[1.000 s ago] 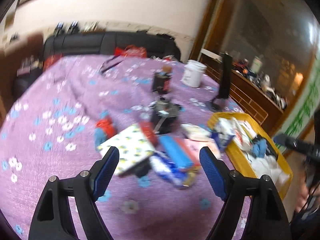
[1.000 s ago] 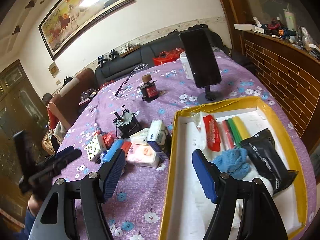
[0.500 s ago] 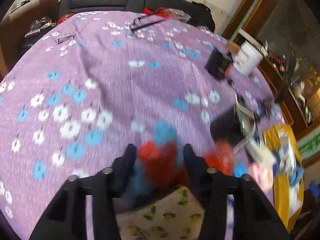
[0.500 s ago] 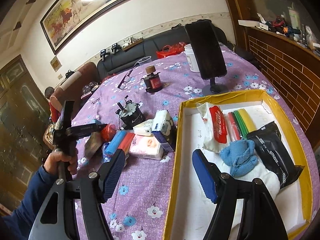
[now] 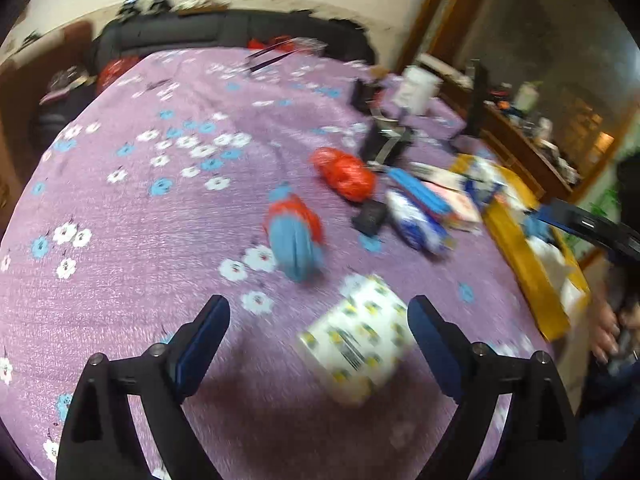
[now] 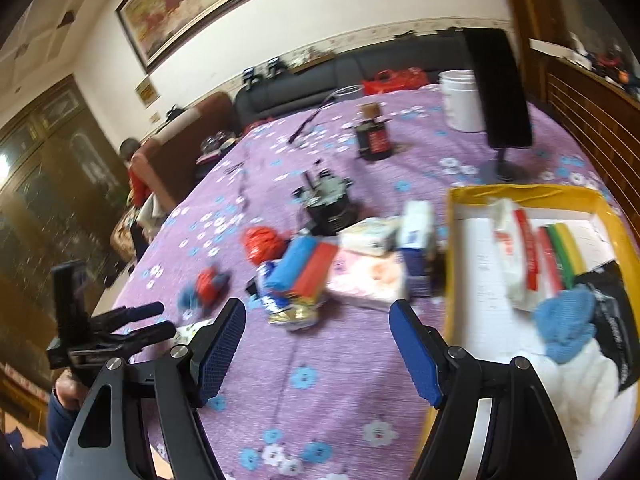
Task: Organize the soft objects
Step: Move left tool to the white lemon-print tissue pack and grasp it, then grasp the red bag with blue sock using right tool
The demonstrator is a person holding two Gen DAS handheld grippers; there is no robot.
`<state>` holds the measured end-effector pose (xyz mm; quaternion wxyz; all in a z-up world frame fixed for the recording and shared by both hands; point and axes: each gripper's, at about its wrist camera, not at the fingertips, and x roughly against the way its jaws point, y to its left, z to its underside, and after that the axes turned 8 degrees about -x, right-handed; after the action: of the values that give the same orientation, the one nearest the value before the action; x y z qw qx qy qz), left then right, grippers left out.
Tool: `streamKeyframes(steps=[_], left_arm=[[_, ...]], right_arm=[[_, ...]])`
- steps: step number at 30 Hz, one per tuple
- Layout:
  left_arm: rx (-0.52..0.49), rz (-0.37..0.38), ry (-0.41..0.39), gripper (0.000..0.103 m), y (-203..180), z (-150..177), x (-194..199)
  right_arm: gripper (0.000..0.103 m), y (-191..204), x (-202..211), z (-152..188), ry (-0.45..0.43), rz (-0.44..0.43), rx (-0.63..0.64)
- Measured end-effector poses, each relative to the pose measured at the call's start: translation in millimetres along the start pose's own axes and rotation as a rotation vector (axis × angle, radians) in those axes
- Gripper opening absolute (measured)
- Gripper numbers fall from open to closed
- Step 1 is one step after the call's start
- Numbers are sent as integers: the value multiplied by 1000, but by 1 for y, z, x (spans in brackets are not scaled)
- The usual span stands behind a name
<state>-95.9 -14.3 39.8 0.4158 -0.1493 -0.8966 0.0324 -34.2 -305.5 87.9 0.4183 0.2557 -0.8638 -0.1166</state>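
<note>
The left gripper (image 5: 318, 332) tilts downward with its 2 blue-padded fingers (image 5: 204, 338) spread wide; its jaws have just been opening and the pads press on nothing. The right gripper (image 6: 318, 346) also angles down, jaws wide and opening further, nothing gripped. A hand (image 6: 68, 390) in a dark sleeve holds the left gripper.

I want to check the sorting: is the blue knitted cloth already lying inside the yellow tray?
Yes, in the right wrist view the blue knitted cloth lies inside the yellow tray, beside a black packet.
</note>
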Motion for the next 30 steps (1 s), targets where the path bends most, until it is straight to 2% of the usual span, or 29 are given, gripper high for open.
streamKeyframes(steps=[3, 8, 11, 12, 14, 15, 21, 25, 30], left_arm=[[-86, -2, 11, 90, -12, 0, -3], [-294, -18, 84, 90, -45, 5, -27], [-326, -36, 113, 89, -50, 3, -43], [-324, -46, 114, 84, -51, 3, -46], [-316, -52, 113, 58, -52, 3, -48], [-305, -45, 102, 52, -53, 3, -46], [-164, -101, 25, 51, -38, 20, -19], [-63, -142, -13, 51, -17, 36, 3], [32, -183, -18, 52, 11, 50, 16]], right_arm=[[79, 8, -10, 6, 28, -15, 7], [79, 14, -19, 13, 59, -15, 17], [79, 15, -22, 15, 72, -10, 20], [79, 16, -23, 14, 76, -8, 20], [79, 19, -23, 13, 80, -8, 25], [79, 21, -23, 12, 80, -9, 29], [79, 48, -41, 3, 100, -50, 56], [79, 78, -73, -1, 153, -91, 65], [78, 109, -125, 2, 226, -122, 70]])
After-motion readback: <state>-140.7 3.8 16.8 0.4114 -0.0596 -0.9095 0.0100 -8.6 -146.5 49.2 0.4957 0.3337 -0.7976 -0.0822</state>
